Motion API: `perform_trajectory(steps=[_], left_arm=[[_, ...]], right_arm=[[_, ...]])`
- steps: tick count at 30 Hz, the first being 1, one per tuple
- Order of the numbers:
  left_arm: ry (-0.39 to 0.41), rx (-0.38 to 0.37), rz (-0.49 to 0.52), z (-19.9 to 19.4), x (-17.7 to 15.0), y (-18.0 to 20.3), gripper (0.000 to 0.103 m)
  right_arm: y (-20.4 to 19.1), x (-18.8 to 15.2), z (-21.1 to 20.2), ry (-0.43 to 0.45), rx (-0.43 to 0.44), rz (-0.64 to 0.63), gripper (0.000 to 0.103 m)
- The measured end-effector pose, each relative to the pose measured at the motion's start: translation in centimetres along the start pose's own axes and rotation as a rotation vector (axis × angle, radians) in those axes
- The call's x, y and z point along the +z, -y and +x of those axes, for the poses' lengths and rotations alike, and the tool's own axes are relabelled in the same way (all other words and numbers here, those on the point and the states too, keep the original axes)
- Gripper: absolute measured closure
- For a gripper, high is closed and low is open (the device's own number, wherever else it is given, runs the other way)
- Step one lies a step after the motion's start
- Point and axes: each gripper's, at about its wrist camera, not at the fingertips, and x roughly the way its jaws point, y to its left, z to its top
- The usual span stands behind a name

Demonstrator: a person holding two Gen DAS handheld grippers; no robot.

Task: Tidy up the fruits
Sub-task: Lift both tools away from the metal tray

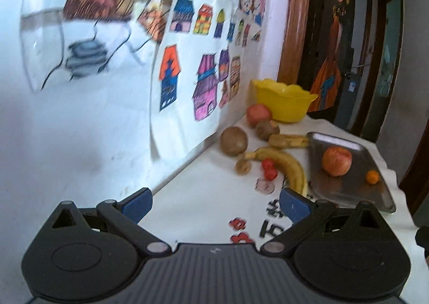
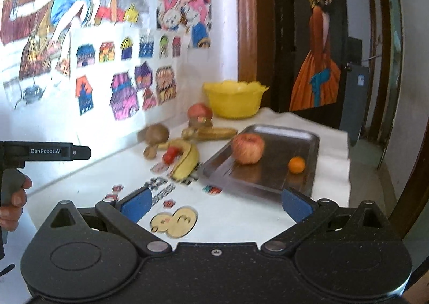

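A steel tray lies on the white table with an apple and a small orange on it. Left of the tray lie a yellow banana, red cherries, a kiwi, a browner banana and a second apple. A yellow bowl stands behind them. My left gripper and right gripper are both open, empty, short of the fruit.
Coloured drawings cover the wall along the table's left side. A dark door and doorway stand behind the table. The other gripper's body, held by a hand, shows at the left of the right wrist view. Printed stickers mark the near tabletop.
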Motion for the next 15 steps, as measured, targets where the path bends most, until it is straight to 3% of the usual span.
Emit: perform_trajectory(steps=[15], left_arm=[[-0.057,0.006,-0.002,2.6,-0.8,-2.6,0.0]], right_arm=[[-4.3,0.3,4.3,-0.103,0.037,-0.083,0.001]])
